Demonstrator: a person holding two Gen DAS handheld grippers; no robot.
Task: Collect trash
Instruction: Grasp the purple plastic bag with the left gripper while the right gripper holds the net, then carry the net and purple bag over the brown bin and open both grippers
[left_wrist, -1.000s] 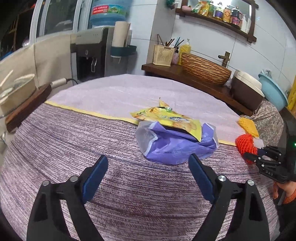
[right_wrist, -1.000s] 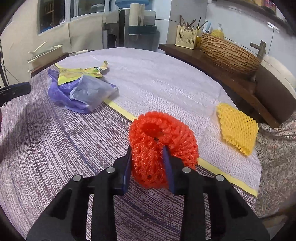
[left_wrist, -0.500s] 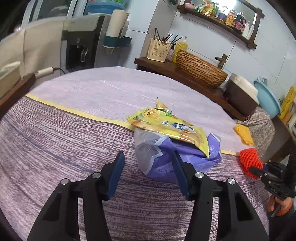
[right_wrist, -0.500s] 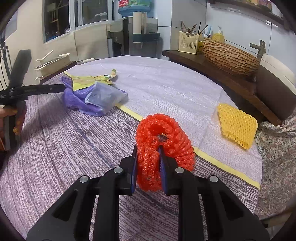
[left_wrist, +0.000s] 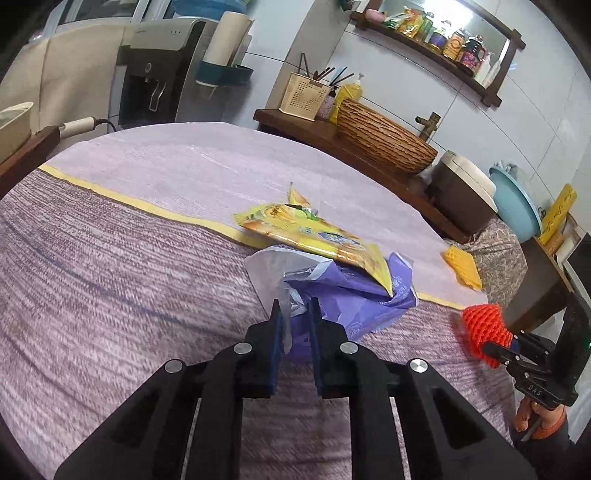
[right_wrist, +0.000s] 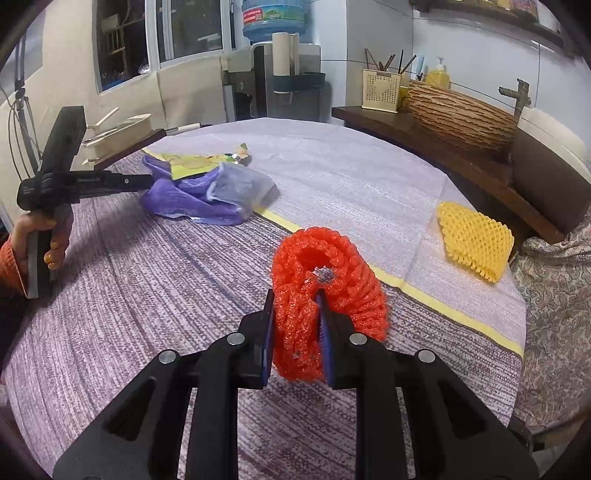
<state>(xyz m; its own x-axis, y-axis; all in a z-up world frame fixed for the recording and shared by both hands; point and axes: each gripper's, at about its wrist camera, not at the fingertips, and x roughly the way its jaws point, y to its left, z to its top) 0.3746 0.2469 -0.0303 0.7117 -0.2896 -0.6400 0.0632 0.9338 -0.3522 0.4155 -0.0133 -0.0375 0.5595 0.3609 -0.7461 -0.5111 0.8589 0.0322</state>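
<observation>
A purple plastic bag (left_wrist: 354, 299) lies on the round table, with a yellow snack wrapper (left_wrist: 317, 240) on top of it. My left gripper (left_wrist: 294, 314) is shut on the bag's near edge. My right gripper (right_wrist: 295, 299) is shut on an orange foam fruit net (right_wrist: 328, 273) and holds it just above the tablecloth. It also shows in the left wrist view (left_wrist: 484, 328). A yellow foam net (right_wrist: 472, 240) lies at the table's far right edge. The bag and wrapper show in the right wrist view (right_wrist: 199, 195), with the left gripper (right_wrist: 147, 181) at them.
The table carries a purple striped cloth (left_wrist: 129, 295) with a yellow band. A wooden counter (left_wrist: 332, 140) behind holds a wicker basket (left_wrist: 384, 140), a utensil holder and a rice cooker (left_wrist: 461, 192). A water dispenser (left_wrist: 159, 74) stands at the back left.
My left gripper has moved in and shut on the purple bag's edge. My right gripper has kept its hold on the orange net and lifted it slightly.
</observation>
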